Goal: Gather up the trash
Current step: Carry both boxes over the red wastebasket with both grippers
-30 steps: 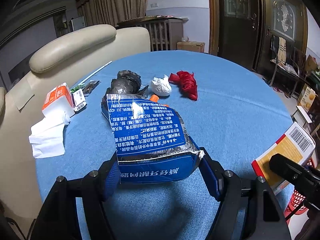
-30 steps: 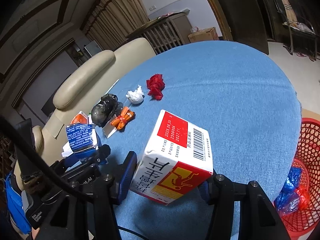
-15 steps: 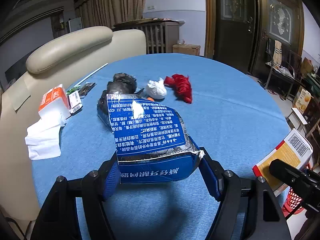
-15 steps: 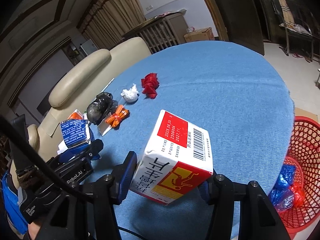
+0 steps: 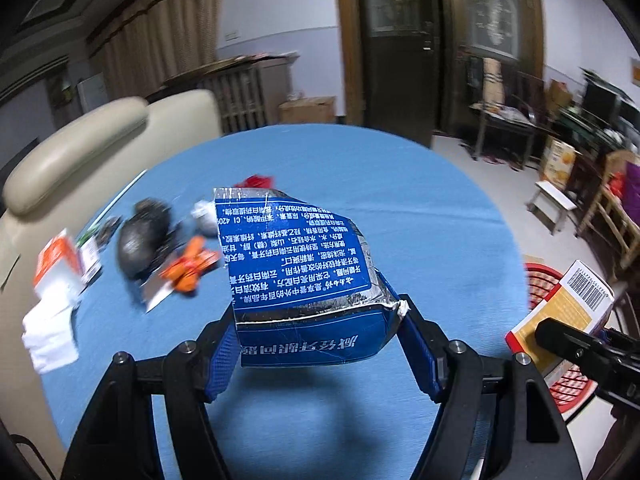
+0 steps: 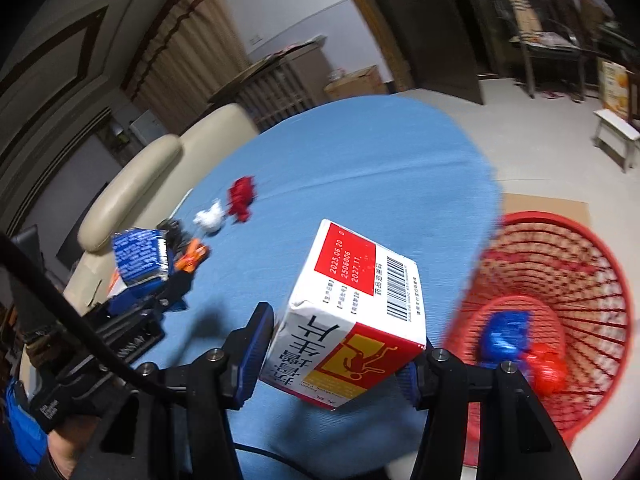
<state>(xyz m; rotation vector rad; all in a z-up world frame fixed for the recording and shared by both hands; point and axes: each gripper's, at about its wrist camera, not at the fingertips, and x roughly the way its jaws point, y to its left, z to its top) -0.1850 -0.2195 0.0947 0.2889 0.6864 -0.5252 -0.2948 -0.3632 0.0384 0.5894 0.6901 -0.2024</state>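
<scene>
Right tongs (image 6: 344, 344): clamped on white-and-red carton (image 6: 352, 312), held above bench (image 6: 360, 184) right edge; red basket (image 6: 560, 300) lies just right, on floor. Left tongs (image 5: 316, 336): clamped on blue packet (image 5: 296, 264), farther from the basket.

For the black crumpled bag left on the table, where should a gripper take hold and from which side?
Judging by its pose, take the black crumpled bag from above, fingers closing across its bunched middle. It lies as a low lump on the blue table, with the orange wrapper close on one side, so a sideways approach looks crowded. Blur hides finer folds.
</scene>
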